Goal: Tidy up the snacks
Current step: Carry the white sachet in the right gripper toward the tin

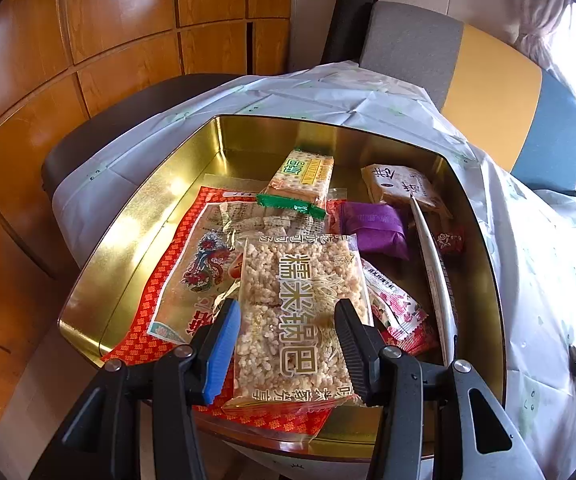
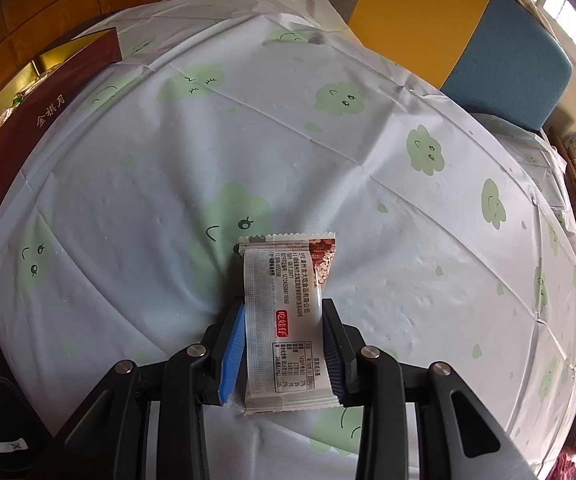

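In the left wrist view a gold tin box [image 1: 136, 216] holds several snacks: a clear pack of puffed rice cakes [image 1: 296, 312] on a red printed bag [image 1: 184, 280], a cracker pack [image 1: 304, 174], a purple packet [image 1: 372, 228] and a beige packet [image 1: 404, 186]. My left gripper [image 1: 288, 344] is open above the rice cake pack, its fingers either side of it. In the right wrist view my right gripper [image 2: 284, 344] is shut on a white snack sachet [image 2: 284, 320], just above the tablecloth.
The tin's dark red outer wall [image 2: 44, 120] stands at the left in the right wrist view. A white tablecloth with green cloud faces [image 2: 328, 152] covers the table. Yellow and blue chair backs [image 2: 468, 28] stand beyond the far edge. Wooden cabinets [image 1: 88, 40] are behind.
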A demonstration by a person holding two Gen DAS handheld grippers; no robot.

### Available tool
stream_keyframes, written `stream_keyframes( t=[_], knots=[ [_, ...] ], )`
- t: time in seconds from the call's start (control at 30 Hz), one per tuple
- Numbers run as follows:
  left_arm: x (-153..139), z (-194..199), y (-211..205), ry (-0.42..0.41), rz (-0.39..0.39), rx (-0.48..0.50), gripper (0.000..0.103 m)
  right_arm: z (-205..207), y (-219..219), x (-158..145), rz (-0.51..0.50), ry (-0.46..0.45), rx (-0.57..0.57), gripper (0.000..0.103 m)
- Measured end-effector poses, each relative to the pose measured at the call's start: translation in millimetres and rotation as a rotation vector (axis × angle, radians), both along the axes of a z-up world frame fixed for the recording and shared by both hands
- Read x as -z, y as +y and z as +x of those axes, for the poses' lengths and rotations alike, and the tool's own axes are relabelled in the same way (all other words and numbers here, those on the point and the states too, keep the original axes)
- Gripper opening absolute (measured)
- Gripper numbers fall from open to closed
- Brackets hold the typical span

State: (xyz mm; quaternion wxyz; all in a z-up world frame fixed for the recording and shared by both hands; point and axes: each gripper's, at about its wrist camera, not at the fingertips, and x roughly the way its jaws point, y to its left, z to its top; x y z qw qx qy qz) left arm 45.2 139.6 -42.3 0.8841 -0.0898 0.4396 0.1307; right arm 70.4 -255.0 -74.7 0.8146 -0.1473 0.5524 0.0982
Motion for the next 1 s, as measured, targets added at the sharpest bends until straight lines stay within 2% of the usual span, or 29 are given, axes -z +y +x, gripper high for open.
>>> stream_keyframes(
  t=[0.77,1.0],
  knots=[
    [1,-1,4,-0.013,-0.020,0.005,0.051,9,5,1,-0.034,0.023,0.103,0.035],
    [1,-1,4,-0.016,-0.019,0.007,0.051,7,16,-14,0.028,-0.002,0.113,0.035]
  ],
)
